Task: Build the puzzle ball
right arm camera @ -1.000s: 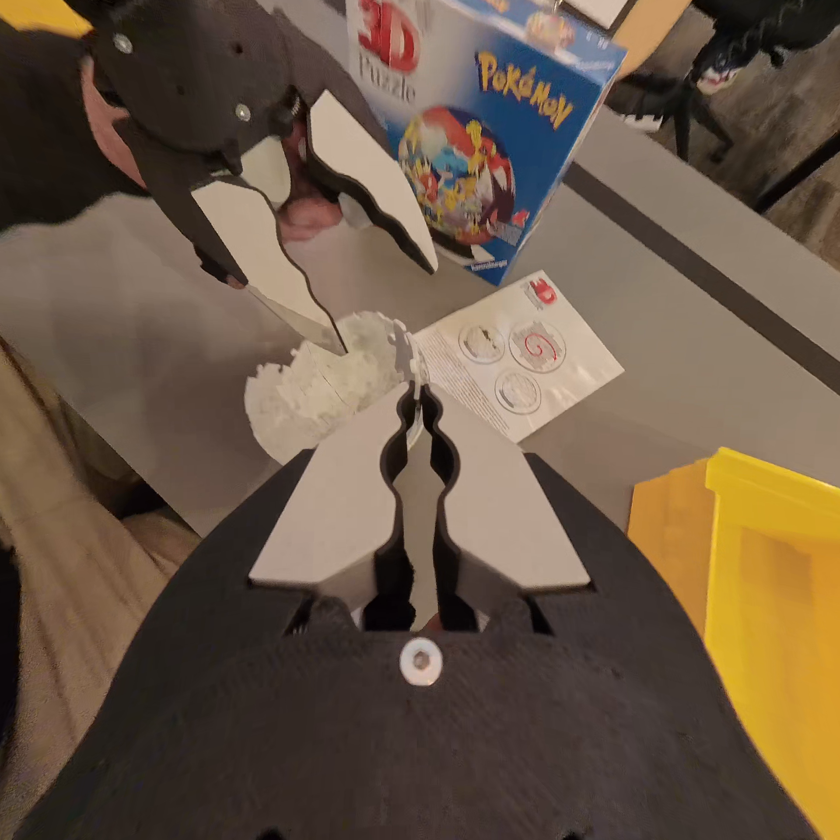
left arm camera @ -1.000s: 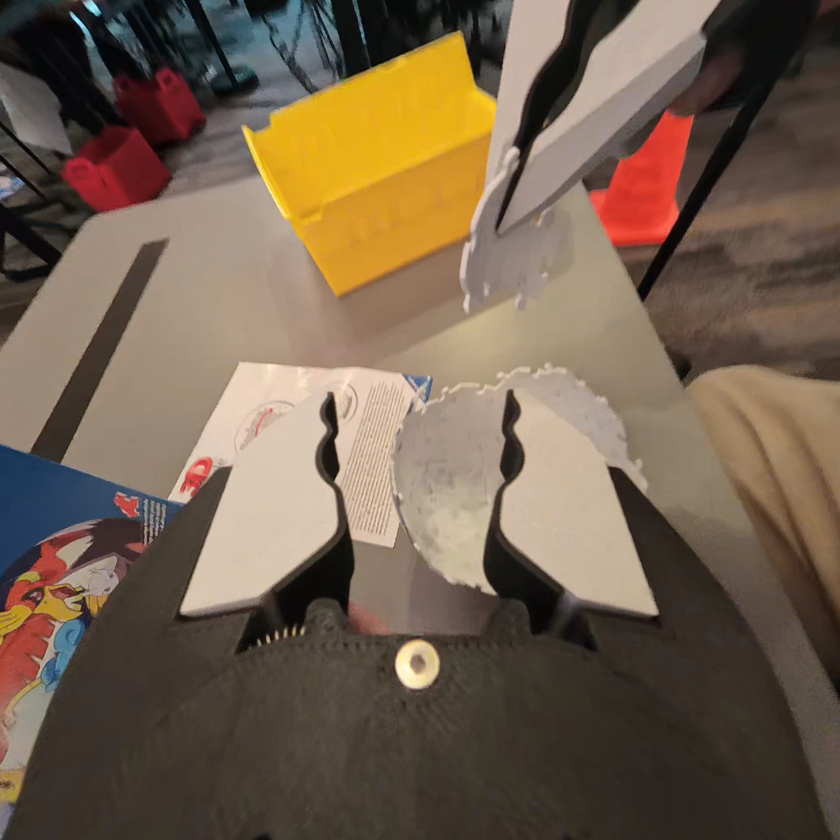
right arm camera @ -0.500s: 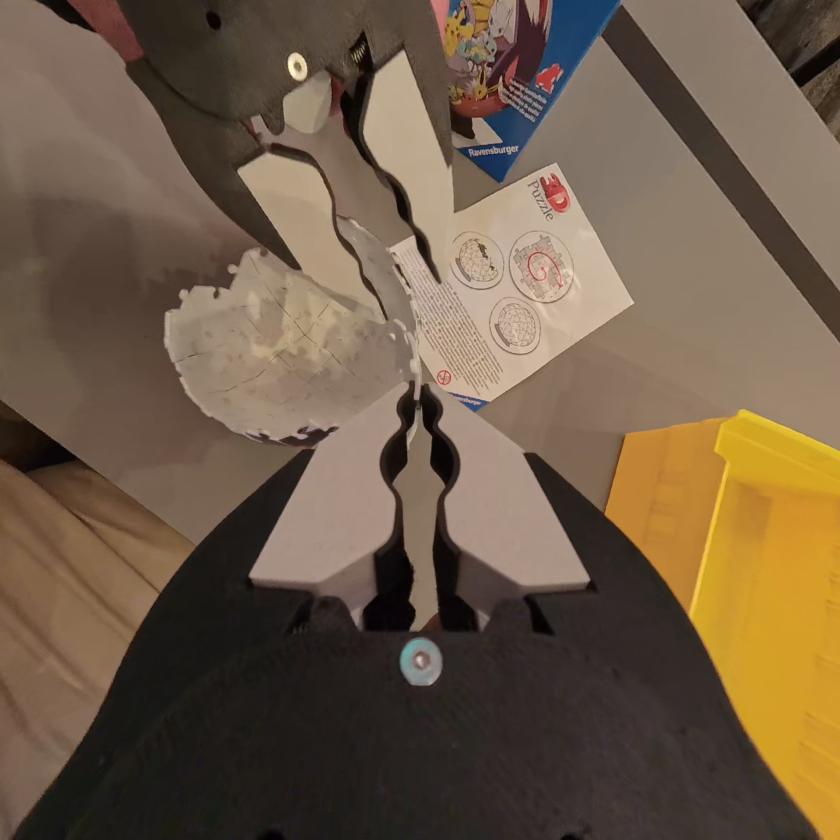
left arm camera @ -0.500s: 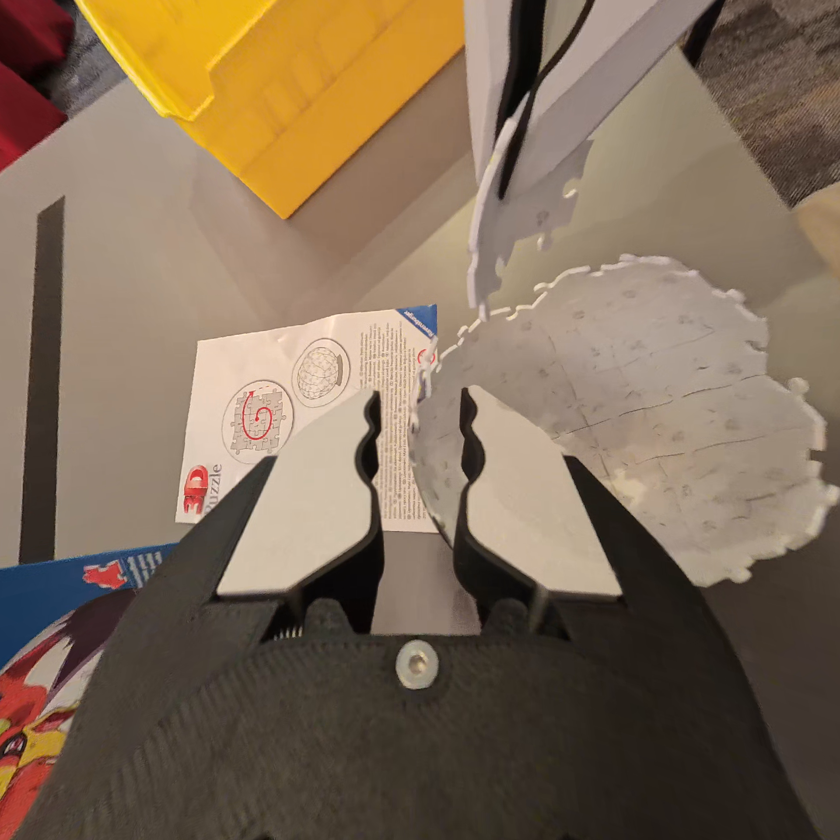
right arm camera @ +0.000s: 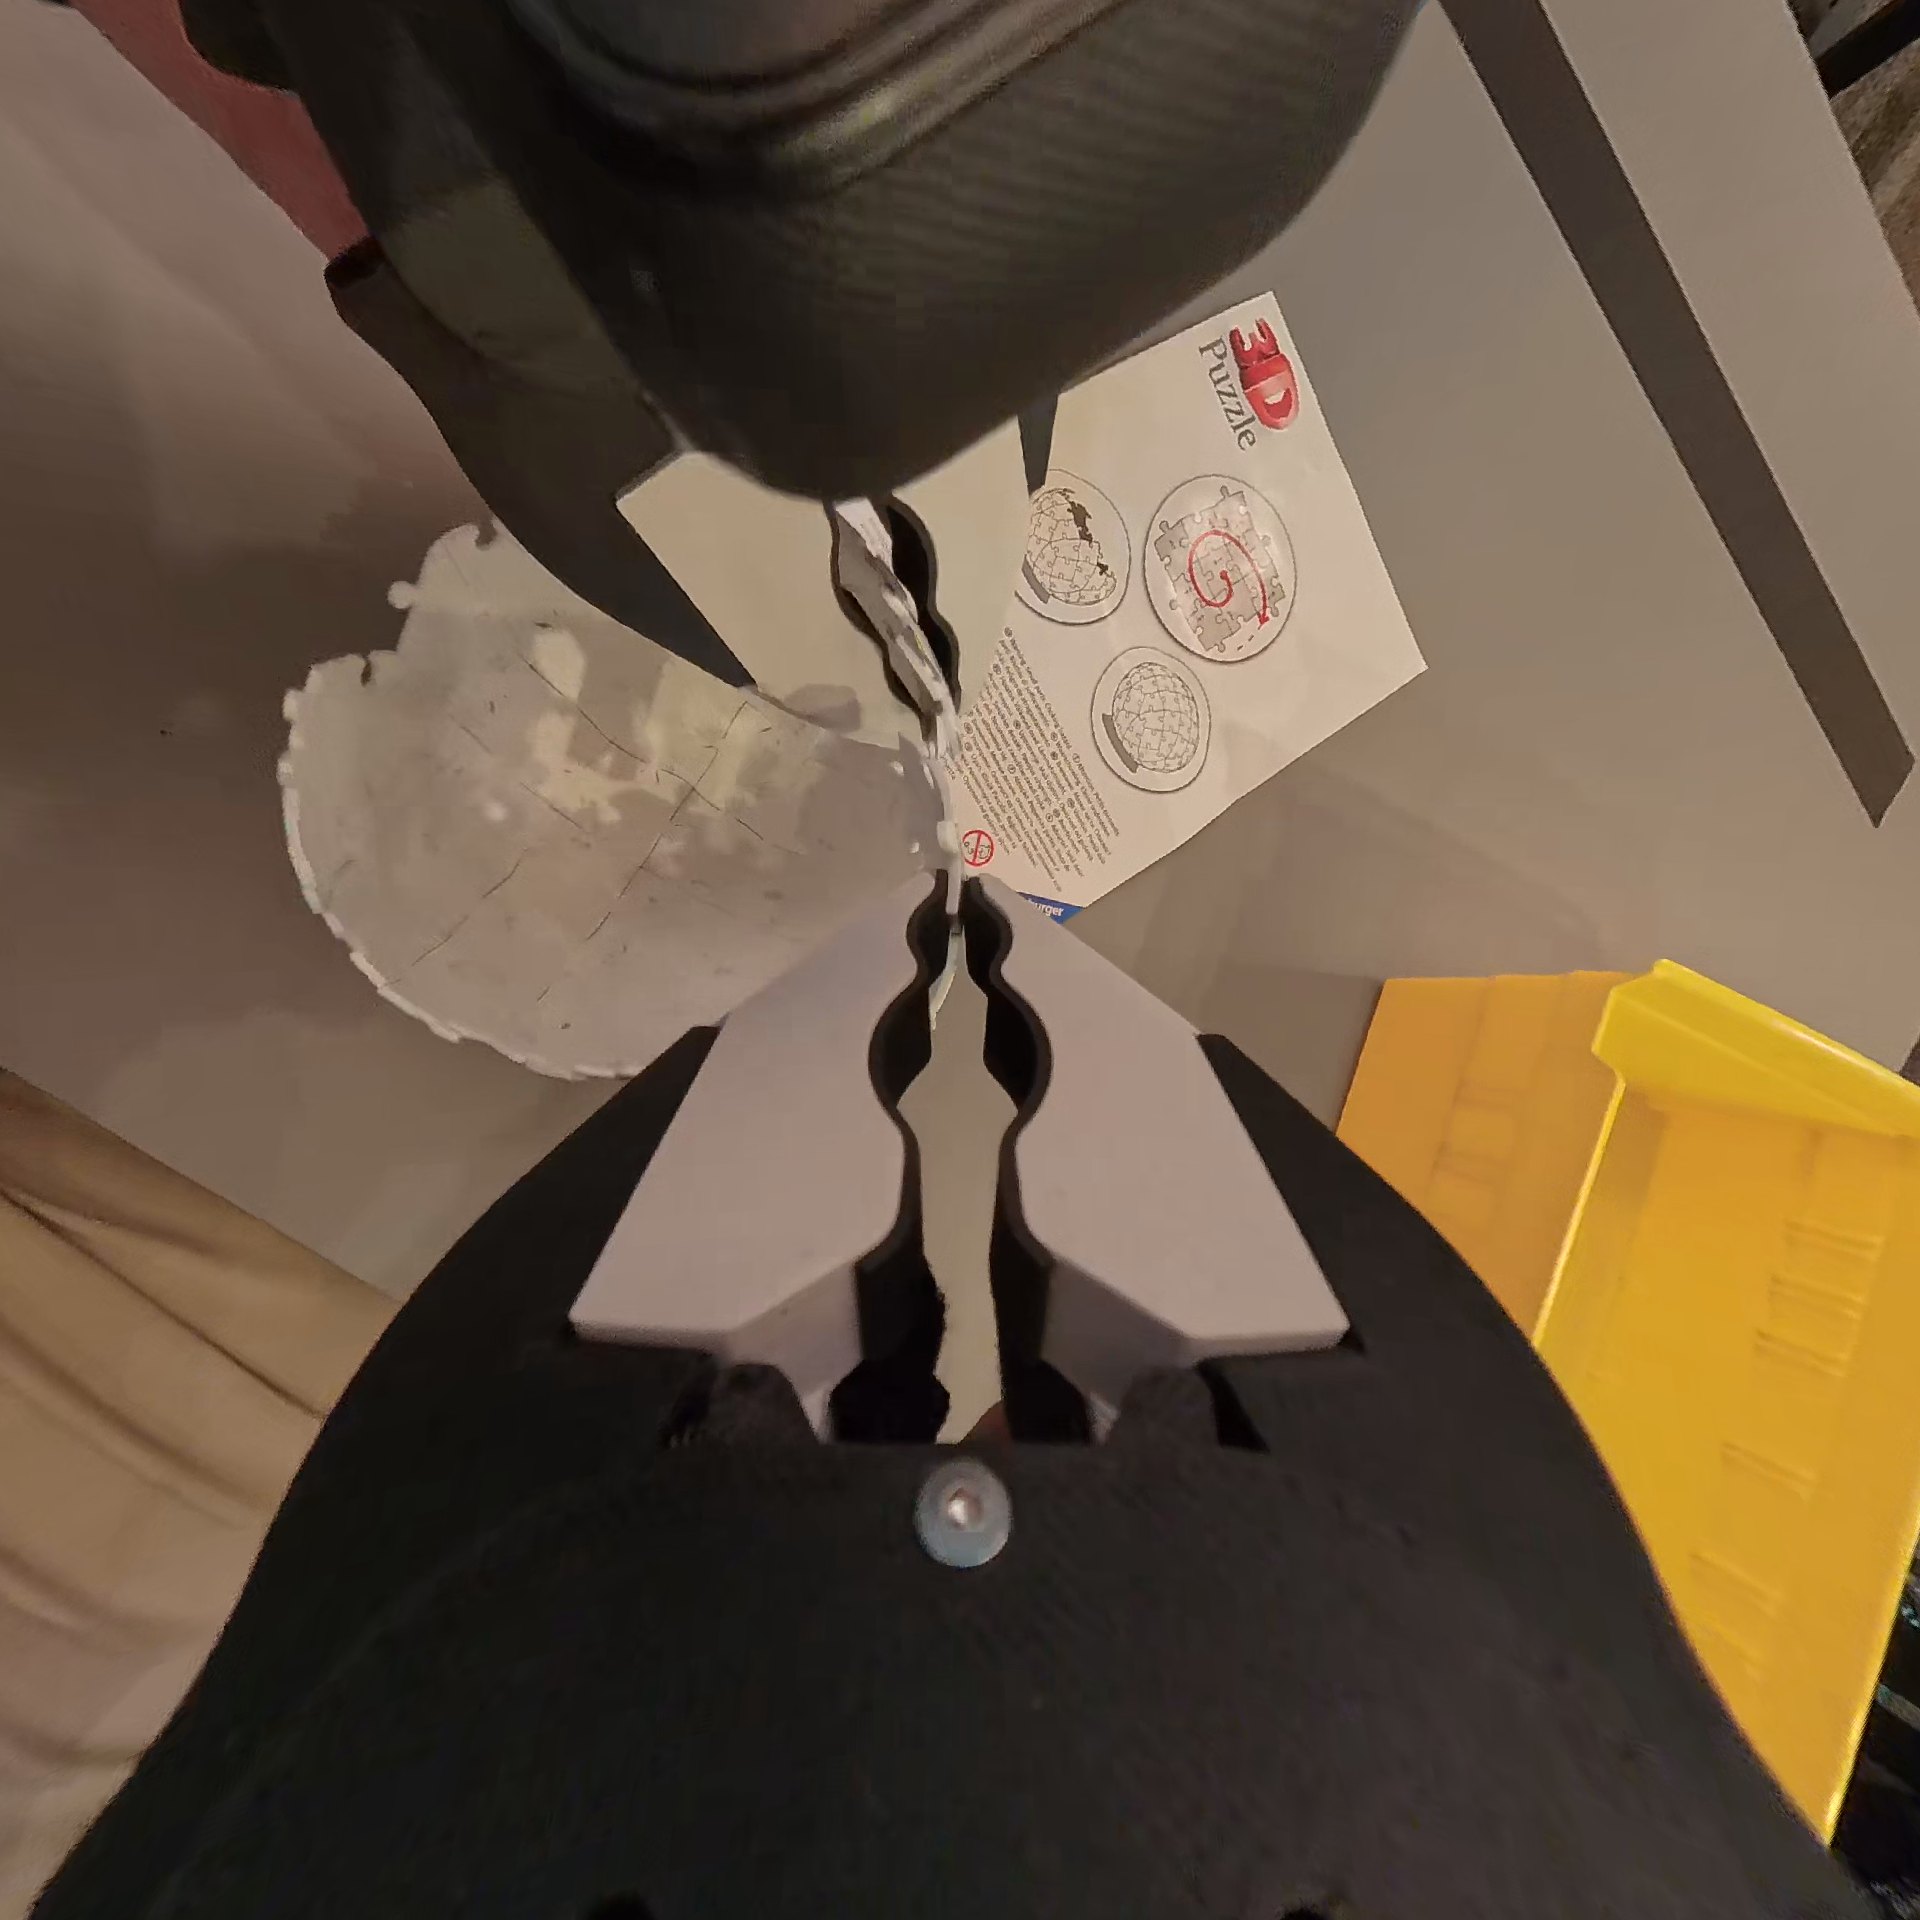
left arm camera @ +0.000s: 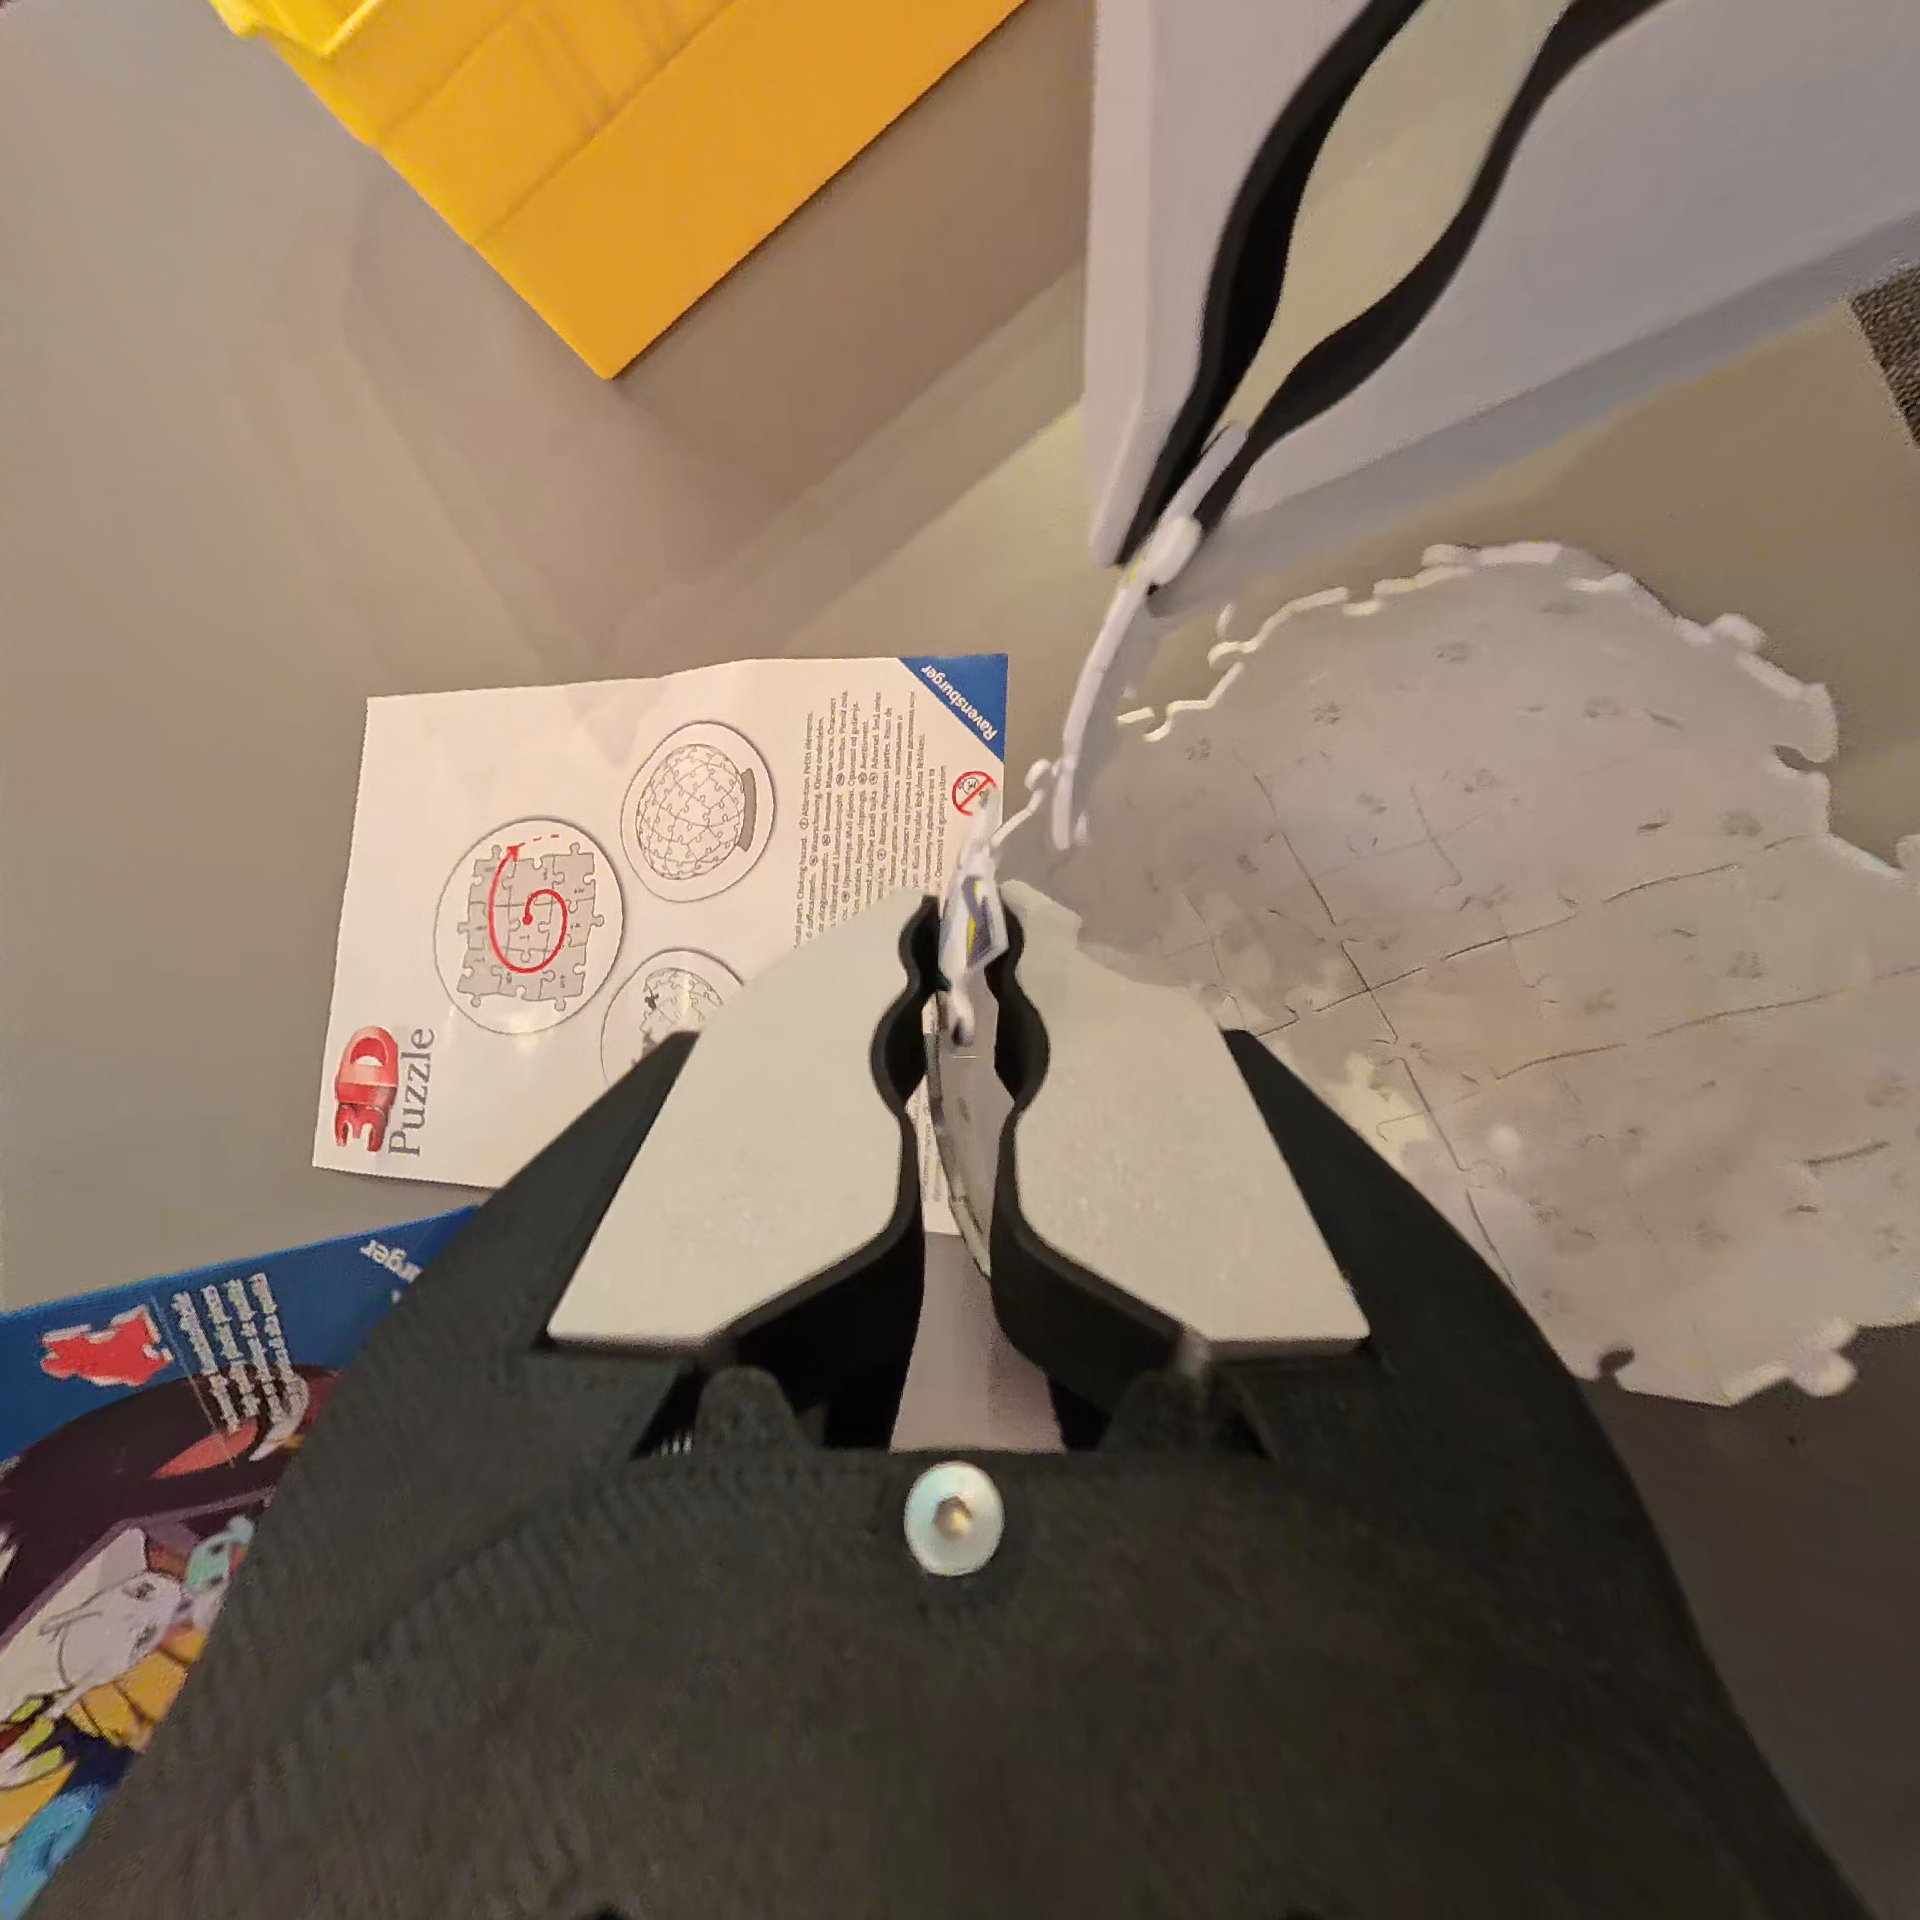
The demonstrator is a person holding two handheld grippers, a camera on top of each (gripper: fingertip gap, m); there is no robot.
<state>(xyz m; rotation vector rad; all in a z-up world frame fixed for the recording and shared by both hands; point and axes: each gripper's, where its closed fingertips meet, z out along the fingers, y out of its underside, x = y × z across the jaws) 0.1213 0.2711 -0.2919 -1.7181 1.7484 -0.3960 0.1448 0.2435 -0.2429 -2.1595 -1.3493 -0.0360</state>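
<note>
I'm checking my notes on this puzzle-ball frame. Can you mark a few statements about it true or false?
1. The left gripper is shut on the rim of the puzzle shell. True.
2. The right gripper is wide open. False: it pinches a small puzzle section at the shell's edge.
3. The instruction leaflet lies flat on the table. True.
4. The yellow bin holds the shell. False: the shell is outside it.

An office-like workroom, it seems: a plain grey bench (left arm camera: 260, 436) with a yellow plastic storage bin (right arm camera: 1714, 1299) near one edge, speckled carpet (left arm camera: 1896, 343) beyond.
</note>
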